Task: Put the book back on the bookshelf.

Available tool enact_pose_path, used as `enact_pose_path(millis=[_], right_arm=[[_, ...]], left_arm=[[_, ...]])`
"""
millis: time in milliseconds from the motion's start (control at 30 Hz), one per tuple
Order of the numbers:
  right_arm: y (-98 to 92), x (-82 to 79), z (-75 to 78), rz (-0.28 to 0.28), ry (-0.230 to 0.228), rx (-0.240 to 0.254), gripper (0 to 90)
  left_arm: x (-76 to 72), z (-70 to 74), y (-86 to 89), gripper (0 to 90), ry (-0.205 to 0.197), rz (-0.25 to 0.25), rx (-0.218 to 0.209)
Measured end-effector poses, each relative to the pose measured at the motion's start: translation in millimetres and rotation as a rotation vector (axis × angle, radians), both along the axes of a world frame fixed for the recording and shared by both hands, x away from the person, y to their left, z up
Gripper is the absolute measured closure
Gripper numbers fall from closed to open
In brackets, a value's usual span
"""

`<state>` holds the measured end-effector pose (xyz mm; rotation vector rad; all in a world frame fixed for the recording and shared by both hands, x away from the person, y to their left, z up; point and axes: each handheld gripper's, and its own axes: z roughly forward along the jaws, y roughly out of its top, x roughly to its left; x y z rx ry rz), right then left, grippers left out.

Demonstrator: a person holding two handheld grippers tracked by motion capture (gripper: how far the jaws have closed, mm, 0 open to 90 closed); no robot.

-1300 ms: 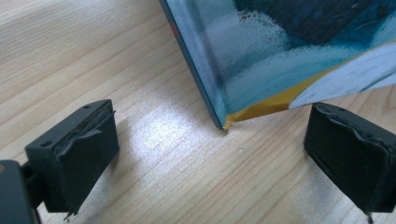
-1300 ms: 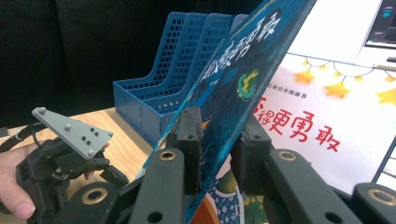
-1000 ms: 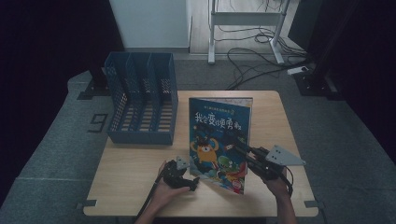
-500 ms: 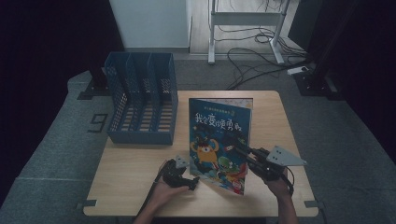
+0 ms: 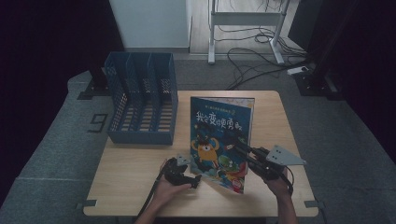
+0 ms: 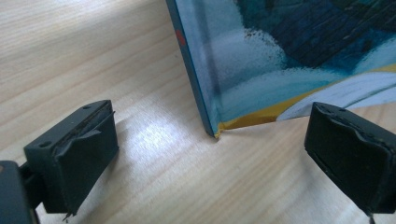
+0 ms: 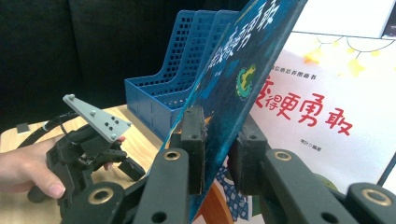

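Book stands upright on the table, nothing has shifted.
The table [image 5: 140, 186] and rack [image 5: 140, 107] sit as before; your right gripper [image 7: 217, 140] stays clenched on the book [image 5: 219, 140], your left gripper [image 6: 210, 154] gapes at its lower corner, so close there next.

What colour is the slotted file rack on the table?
Blue, with perforated walls; the file rack shows best in the high view.
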<state>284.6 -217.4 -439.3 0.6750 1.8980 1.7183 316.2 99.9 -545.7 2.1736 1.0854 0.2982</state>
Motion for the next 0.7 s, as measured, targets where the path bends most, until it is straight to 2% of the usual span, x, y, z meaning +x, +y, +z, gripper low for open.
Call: enact_pose_path(millis=[133, 167, 233, 333, 400, 567, 700], right_arm=[[-1.1, 4.0, 0.1, 0.007, 0.001, 0.001, 76.4], [-0.9, 5.4, 0.5, 0.007, 0.003, 0.001, 76.3], [-0.7, 6.1, 0.7, 0.006, 0.003, 0.000, 76.2], [-0.7, 5.7, 0.6, 0.006, 0.002, 0.000, 76.2], [-0.5, 5.2, 0.6, 0.007, 0.000, 0.000, 76.1], [1.3, 3.7, 1.9, 0.005, -0.004, -0.006, 76.1], [5.1, 4.2, 4.2, 0.016, -0.029, -0.019, 76.5]], left_arm=[[-1.3, 2.6, -1.0, 6.1, -0.017, -0.022, 0.017], [-2.6, 2.7, -2.9, 7.4, -0.013, -0.046, 0.036], [-3.6, 2.0, -4.5, 7.3, -0.005, -0.062, 0.044], [-8.3, 0.5, -10.5, 7.7, -0.025, -0.081, 0.065], [-9.0, -0.4, -13.7, 8.1, -0.036, -0.068, 0.073], [-6.3, -0.5, -12.5, 7.4, -0.033, -0.050, 0.068], [-2.6, -0.5, -12.7, 7.1, -0.032, -0.039, 0.072]])
